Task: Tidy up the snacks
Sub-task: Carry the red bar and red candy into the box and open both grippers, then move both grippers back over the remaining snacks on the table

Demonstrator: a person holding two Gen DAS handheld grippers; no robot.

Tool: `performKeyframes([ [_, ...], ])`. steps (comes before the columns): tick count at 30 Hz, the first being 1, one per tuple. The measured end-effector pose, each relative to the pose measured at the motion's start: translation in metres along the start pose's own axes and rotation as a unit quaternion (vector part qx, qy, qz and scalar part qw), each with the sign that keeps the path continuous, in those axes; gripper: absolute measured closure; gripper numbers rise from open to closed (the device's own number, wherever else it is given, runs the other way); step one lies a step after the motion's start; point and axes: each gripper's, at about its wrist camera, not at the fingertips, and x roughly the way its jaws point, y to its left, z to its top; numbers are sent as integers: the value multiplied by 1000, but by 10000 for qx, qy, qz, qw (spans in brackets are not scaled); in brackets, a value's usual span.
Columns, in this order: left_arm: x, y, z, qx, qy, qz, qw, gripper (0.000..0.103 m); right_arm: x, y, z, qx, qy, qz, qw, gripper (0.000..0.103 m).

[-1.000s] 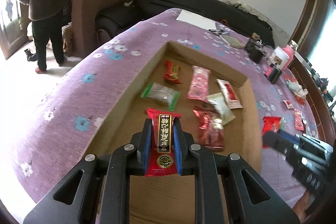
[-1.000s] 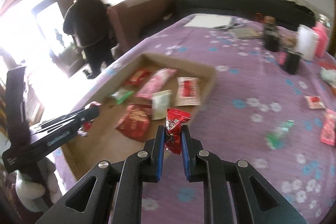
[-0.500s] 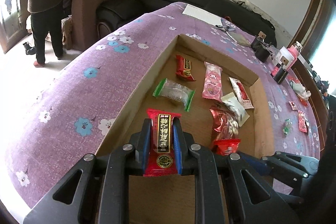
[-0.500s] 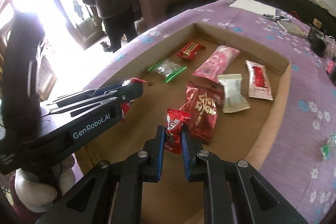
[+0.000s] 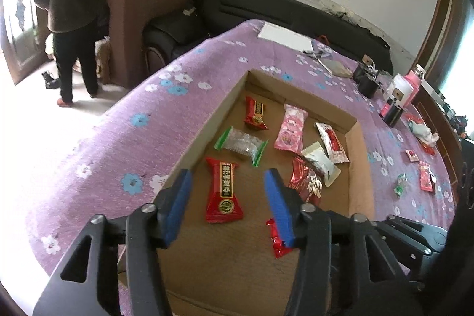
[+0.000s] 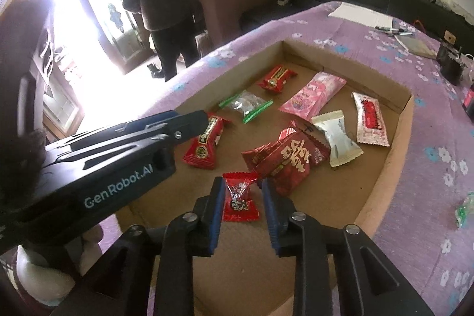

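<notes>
STEP: drop-off into box (image 5: 204, 135) | LEFT: left gripper (image 5: 228, 205) jaws just opened, red bar (image 5: 223, 190) released, flat on box floor | RIGHT: right gripper (image 6: 241, 208) jaws just opened, red candy (image 6: 239, 197) loose between them | NEXT: withdraw both, fetch the snacks left on cloth (image 5: 177, 120).

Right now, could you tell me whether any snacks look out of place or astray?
Yes: a few snacks lie loose on the purple tablecloth outside the cardboard box, among them a green-wrapped candy and a red packet. The rest lie flat inside the box.
</notes>
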Motion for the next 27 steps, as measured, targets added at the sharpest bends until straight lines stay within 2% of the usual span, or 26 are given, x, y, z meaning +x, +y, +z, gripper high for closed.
performKeyframes([
  [4, -8, -6, 0, 63, -39, 200, 9998, 50, -14, -2, -3, 32, -133, 31, 9999, 71],
  [6, -12, -11, -1, 143, -56, 348, 9993, 38, -21, -4, -6, 45, -200, 11, 9998, 70],
  [8, -16, -18, -3, 233, -116, 474, 9985, 33, -28, -7, -9, 58, -270, -42, 9996, 70],
  [10, -21, -26, -5, 358, -188, 569, 9976, 32, -34, -11, -12, 104, -318, -67, 9994, 69],
  [12, -25, -35, -6, 477, -230, 597, 9968, 27, -41, -17, -16, 169, -368, -98, 9991, 69],
  [15, -30, -47, -9, 627, -276, 577, 9960, 26, -49, -26, -21, 271, -441, -148, 9986, 67],
  [20, -31, -63, -13, 767, -140, 357, 9963, 26, -62, -45, -29, 468, -530, -208, 9973, 67],
  [27, -33, -89, -22, 909, 81, -435, 9949, 26, -75, -73, -40, 739, -606, -369, 9947, 63],
])
